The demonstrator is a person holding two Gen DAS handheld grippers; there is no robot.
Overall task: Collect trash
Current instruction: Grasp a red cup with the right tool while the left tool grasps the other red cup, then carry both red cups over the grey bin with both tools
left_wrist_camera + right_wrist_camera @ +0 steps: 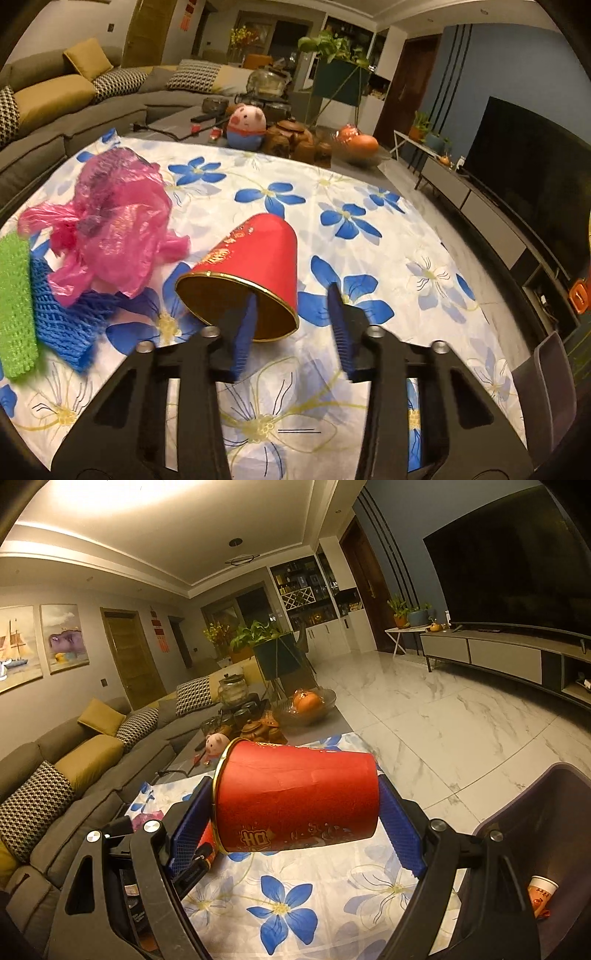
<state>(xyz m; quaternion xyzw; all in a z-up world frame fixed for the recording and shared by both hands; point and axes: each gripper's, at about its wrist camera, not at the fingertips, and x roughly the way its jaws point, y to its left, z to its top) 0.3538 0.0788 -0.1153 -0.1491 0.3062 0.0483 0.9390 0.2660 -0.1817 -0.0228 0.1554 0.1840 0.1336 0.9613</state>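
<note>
The bench (369, 206) under its flowered cloth carried the remaining litter; the dark bin (517, 812) stood just right of the right fingers. We judged the step to be carrying: the right gripper (295, 808) clamped a red cup (299, 797) sideways, rim against the left pad, base against the right, calling next for a swing over the bin and release. The left gripper (291, 317) stood open and empty, its left finger (242, 332) before the mouth of a second red cup (251, 266).
</note>
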